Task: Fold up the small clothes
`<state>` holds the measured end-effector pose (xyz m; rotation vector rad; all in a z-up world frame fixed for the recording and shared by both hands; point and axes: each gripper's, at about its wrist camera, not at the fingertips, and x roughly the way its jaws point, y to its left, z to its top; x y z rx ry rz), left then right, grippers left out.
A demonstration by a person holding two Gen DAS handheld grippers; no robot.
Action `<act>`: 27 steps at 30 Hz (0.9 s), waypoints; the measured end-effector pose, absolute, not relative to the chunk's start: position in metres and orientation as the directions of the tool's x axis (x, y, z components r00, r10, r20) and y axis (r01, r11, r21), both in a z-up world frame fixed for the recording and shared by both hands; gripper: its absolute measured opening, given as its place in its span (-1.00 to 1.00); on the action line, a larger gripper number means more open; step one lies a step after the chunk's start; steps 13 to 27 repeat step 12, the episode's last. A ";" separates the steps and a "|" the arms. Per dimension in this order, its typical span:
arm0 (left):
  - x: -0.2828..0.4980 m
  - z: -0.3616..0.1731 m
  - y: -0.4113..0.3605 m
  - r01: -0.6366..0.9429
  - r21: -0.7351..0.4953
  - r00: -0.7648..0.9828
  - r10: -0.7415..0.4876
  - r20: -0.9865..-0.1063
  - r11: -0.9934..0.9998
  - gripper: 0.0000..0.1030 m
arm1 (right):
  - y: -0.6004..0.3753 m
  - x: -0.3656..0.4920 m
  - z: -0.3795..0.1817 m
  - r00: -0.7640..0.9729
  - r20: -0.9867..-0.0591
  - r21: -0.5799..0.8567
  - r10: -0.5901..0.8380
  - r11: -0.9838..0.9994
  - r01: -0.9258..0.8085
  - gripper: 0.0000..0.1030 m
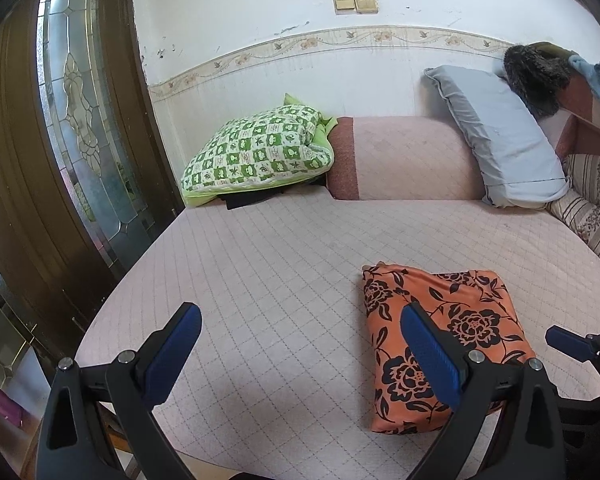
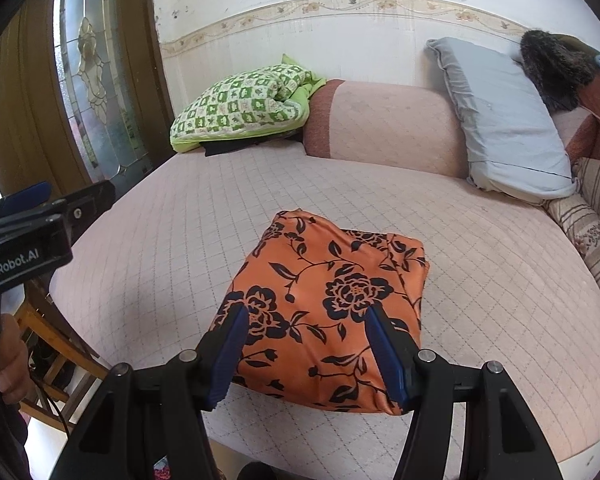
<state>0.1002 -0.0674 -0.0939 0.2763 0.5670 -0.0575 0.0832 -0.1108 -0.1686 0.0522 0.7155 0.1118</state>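
- A dark wooden door with a leaded glass panel [image 1: 80,128] stands at the far left, beyond the bed's left edge.
- The left gripper [image 1: 300,344] hangs above the bed's near edge with its jaws spread wide; only bare quilted cover lies between its blue pads [image 1: 172,356]. In the right wrist view it shows at the left edge, off the bed's left side, with a hand [image 2: 10,360] on its handle.
- A green-and-white checked quilt [image 1: 260,152], folded into a bundle, sits in the bed's far left corner on top of something dark.
- The bed [image 1: 280,260] has a pale pink quilted cover, and a pink bolster [image 1: 404,160] runs along its far edge against the wall.
- The orange garment [image 2: 324,292], printed with black flowers, lies folded into a thick rectangle near the bed's near edge, right of the middle.
- The right gripper [image 2: 306,352] is over the garment's near edge, jaws moderately wide. Its fingers stand on either side of the cloth's near part, but whether the pads touch it I cannot tell; nothing is squeezed.
- A light blue pillow [image 1: 500,136] leans in the far right corner, with a dark furry thing [image 1: 536,76] just behind it.
- A striped floral cushion [image 2: 596,232] lines the bed's right edge.
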 end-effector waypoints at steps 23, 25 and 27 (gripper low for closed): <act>0.110 -0.094 -0.064 0.169 0.179 0.836 -0.045 -0.547 0.969 0.93 | -0.102 0.099 -0.172 0.742 -0.655 0.088 0.145 0.989 -0.116 0.23; 0.110 -0.094 -0.064 0.169 0.179 0.836 -0.045 -0.547 0.969 0.93 | -0.102 0.099 -0.172 0.742 -0.655 0.088 0.145 0.989 -0.116 0.23; 0.110 -0.094 -0.064 0.169 0.179 0.836 -0.045 -0.547 0.969 0.93 | -0.102 0.099 -0.172 0.742 -0.655 0.088 0.145 0.989 -0.116 0.23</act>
